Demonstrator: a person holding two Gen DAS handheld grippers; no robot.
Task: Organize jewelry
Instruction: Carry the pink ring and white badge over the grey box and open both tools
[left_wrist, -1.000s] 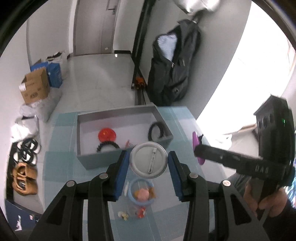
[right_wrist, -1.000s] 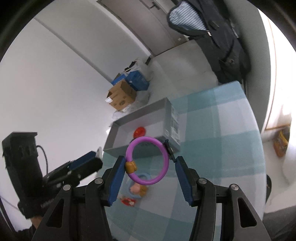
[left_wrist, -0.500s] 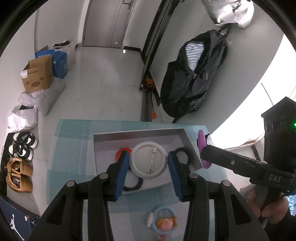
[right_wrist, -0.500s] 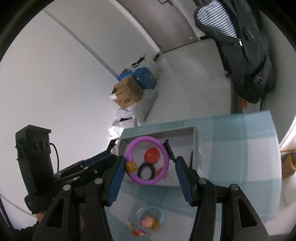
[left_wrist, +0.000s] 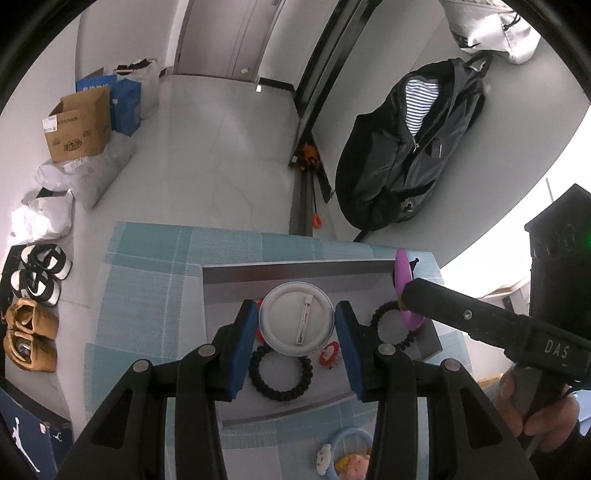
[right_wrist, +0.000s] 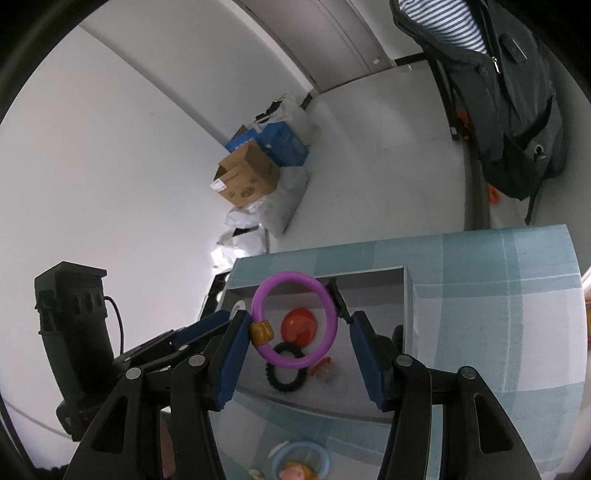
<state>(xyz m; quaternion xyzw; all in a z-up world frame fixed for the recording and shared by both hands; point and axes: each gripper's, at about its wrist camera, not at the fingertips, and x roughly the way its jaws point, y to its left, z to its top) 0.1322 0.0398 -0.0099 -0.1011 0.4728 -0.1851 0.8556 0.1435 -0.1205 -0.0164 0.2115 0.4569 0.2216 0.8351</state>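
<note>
My left gripper (left_wrist: 296, 325) is shut on a round white pin badge (left_wrist: 288, 314), seen from its back with the pin showing. It hangs over the grey box (left_wrist: 295, 267). My right gripper (right_wrist: 295, 323) is shut on a purple ring (right_wrist: 291, 277) with an amber bead (right_wrist: 261, 331), also above the grey box (right_wrist: 410, 295). In the left wrist view the purple ring (left_wrist: 402, 277) shows edge-on at the box's right end. Inside the box lie a red disc (right_wrist: 298, 325), a black bead bracelet (left_wrist: 280, 373), a second black bracelet (left_wrist: 388, 325) and a small red charm (left_wrist: 330, 354).
A light-blue bracelet with small charms (left_wrist: 351, 454) lies on the teal checked cloth (left_wrist: 147, 295) in front of the box. Beyond the table are a black backpack (left_wrist: 406, 147), cardboard boxes (left_wrist: 79, 125) and shoes (left_wrist: 37, 277) on the floor.
Both grippers have moved forward from above the light-blue bracelet to over the grey box, still holding the badge and the purple ring. The box now lies under the fingers.
</note>
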